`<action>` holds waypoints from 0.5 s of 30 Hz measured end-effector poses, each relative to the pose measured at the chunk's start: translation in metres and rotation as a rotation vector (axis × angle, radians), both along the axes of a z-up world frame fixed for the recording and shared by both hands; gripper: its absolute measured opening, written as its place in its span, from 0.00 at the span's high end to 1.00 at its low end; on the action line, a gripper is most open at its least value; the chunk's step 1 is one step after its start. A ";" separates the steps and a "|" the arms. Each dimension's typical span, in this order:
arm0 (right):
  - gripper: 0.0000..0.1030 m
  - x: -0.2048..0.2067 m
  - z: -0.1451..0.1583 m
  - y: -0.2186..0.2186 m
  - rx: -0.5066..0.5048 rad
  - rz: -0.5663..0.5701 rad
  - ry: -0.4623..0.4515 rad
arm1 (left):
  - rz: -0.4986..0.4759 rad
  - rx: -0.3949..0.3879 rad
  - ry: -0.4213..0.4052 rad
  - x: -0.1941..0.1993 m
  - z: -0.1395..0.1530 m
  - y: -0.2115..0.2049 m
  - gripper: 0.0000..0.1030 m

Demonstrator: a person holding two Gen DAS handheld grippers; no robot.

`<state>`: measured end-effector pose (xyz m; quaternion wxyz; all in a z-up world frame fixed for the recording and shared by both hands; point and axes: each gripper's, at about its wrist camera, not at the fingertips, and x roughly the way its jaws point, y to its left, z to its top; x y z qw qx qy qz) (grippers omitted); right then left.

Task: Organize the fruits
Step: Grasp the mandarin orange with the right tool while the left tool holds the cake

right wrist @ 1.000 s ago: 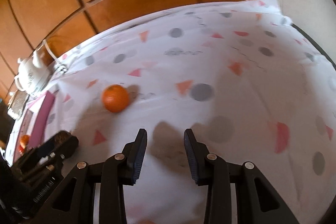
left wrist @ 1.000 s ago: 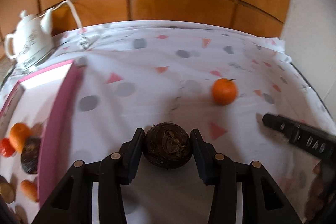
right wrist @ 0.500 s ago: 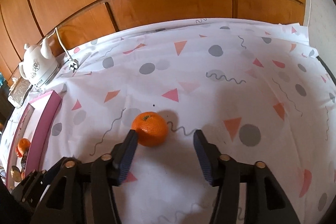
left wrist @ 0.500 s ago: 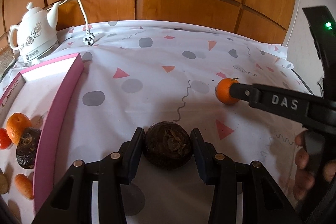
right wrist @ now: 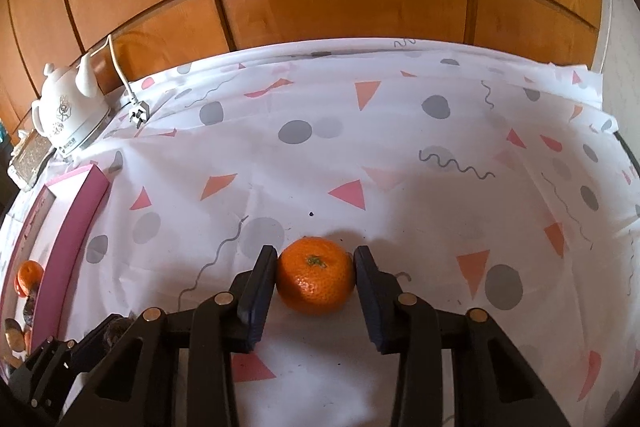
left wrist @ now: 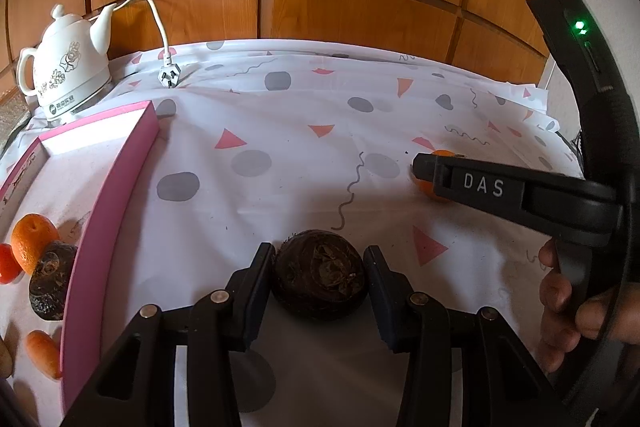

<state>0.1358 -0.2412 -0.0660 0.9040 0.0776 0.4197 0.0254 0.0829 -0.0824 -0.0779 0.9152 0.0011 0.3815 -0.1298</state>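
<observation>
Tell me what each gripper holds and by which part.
Left gripper: dark brown fruit, by its sides. Right gripper has just closed on the tangerine, by its sides.

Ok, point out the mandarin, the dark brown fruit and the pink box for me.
mandarin (right wrist: 314, 277): right wrist view, middle of its peel, below the stem.
dark brown fruit (left wrist: 320, 273): left wrist view, centre of its top.
pink box (left wrist: 116, 187): left wrist view, its right wall.

In the left wrist view, the right claw's black finger (left wrist: 472, 183) covers most of the tangerine (left wrist: 434, 191), leaving only an orange rim beside the pink tray (left wrist: 116, 195). Inside that tray, a red fruit (left wrist: 7, 263) and a carrot-like piece (left wrist: 43, 353) are cut by the picture's left edge. In the right wrist view, the fruits left of the tray wall (right wrist: 70, 247) are too small to tell.
</observation>
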 end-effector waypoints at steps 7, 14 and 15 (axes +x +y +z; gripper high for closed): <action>0.62 -0.016 0.001 -0.005 0.005 0.000 0.003 | 0.000 0.002 0.000 0.000 0.000 0.000 0.55; 0.62 -0.044 0.003 -0.010 0.005 0.000 0.014 | 0.001 0.001 0.000 -0.001 0.000 0.000 0.56; 0.62 -0.048 0.003 -0.010 0.004 0.000 0.013 | 0.003 -0.001 0.000 -0.002 0.001 0.001 0.56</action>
